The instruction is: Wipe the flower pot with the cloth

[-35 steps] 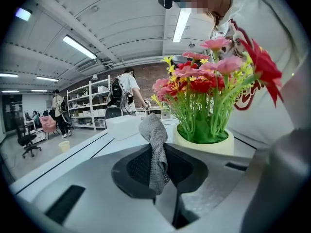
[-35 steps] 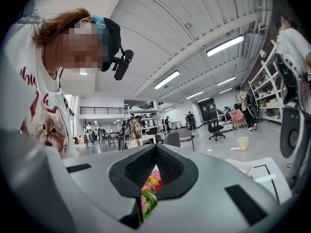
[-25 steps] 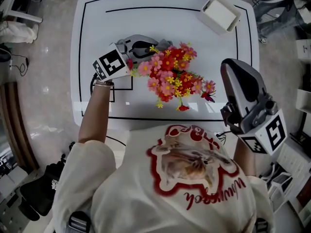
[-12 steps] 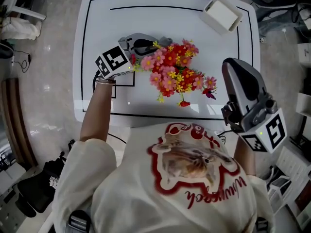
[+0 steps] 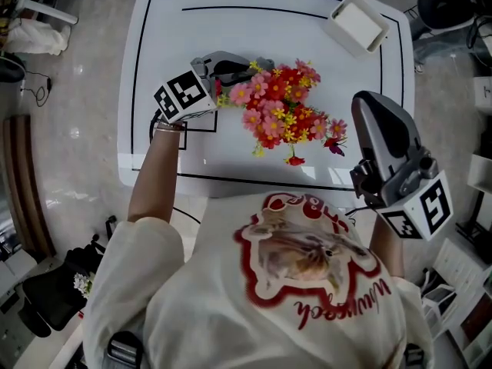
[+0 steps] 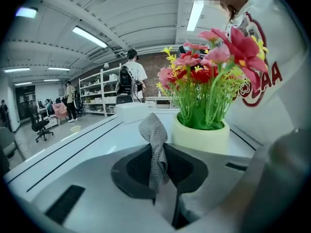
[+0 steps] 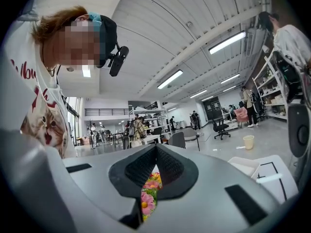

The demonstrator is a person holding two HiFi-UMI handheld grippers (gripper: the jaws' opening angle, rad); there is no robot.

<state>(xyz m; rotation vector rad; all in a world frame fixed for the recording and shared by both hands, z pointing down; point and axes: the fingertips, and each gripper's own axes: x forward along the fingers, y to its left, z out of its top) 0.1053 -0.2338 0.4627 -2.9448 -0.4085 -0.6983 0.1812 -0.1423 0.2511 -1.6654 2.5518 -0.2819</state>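
— White table [image 5: 254, 21] marked with black lines; what is the left gripper [image 6: 156, 147] doing on it?
— Its jaws pinch a grey mesh cloth [image 6: 154, 130], which stands up in a twisted peak above the pads.
— And the flower pot [image 6: 200, 139]?
— Pale, round and upright on the table. In the left gripper view it sits at about 2 o'clock of the cloth, just beside it; whether they touch I can't tell. Red, pink and yellow flowers [image 5: 284, 106] fill it and hide it from the head view.
— The right gripper [image 5: 369, 102]?
— At 4 o'clock of the flowers, off the table's near right edge, jaws pressed together at the tips with nothing held. A white box [image 5: 355, 23] lies at 1 o'clock, by the far right corner
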